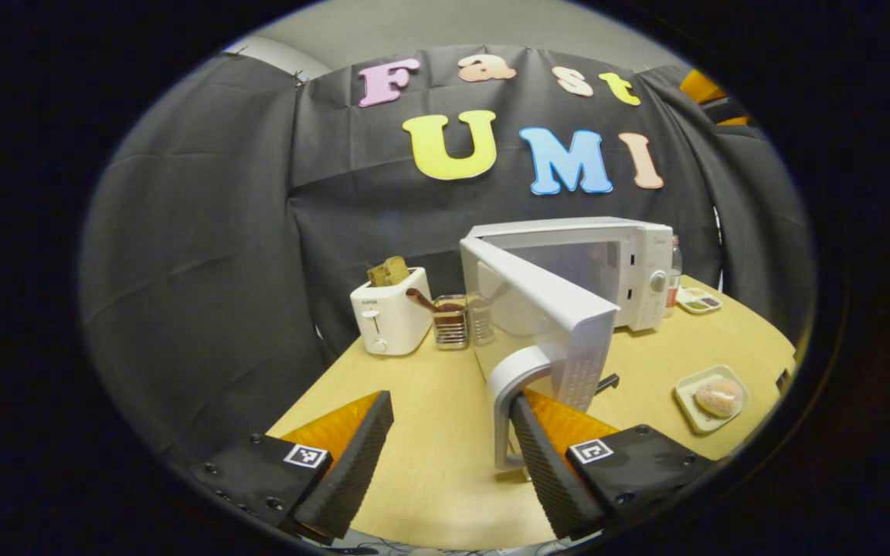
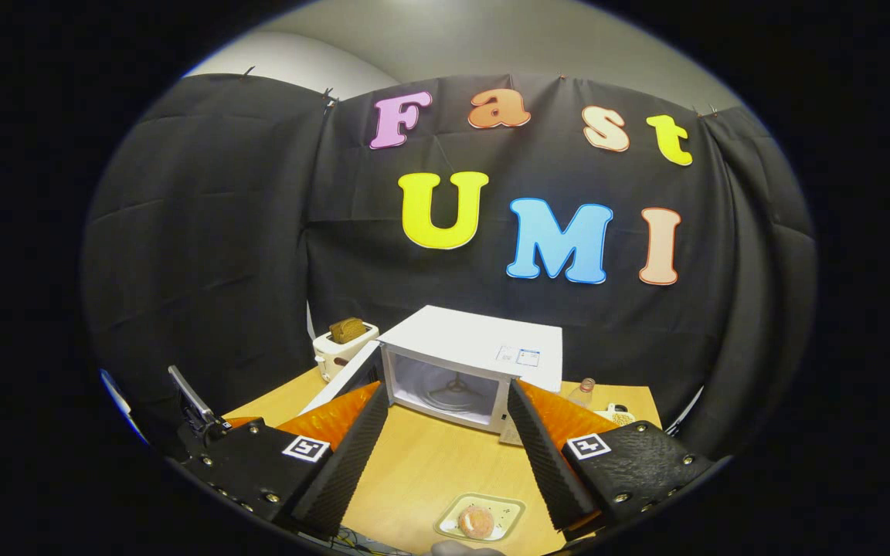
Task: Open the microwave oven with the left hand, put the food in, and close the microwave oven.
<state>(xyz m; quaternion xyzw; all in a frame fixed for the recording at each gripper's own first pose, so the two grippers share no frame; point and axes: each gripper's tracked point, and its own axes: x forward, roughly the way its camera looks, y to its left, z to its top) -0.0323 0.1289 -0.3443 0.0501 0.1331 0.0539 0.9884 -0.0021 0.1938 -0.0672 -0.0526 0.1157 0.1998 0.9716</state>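
Note:
The white microwave (image 1: 638, 266) stands at the back of the wooden table with its door (image 1: 549, 309) swung wide toward me. My left gripper (image 1: 451, 401) is open; its right finger (image 1: 545, 455) sits inside the loop of the door handle (image 1: 508, 378), while the left finger (image 1: 352, 455) is clear of it. A doughnut on a small plate (image 1: 715, 398) lies to the right of the door. My right gripper (image 2: 446, 390) is open and holds nothing, hovering above that doughnut plate (image 2: 478, 521) and facing the microwave's open cavity (image 2: 449, 390).
A white toaster (image 1: 391, 316) with bread in it and a glass holder with a spoon (image 1: 449, 316) stand left of the microwave. A bottle (image 1: 674, 270) and a small dish (image 1: 698, 300) sit to its right. Bare tabletop (image 2: 422, 471) lies before the cavity.

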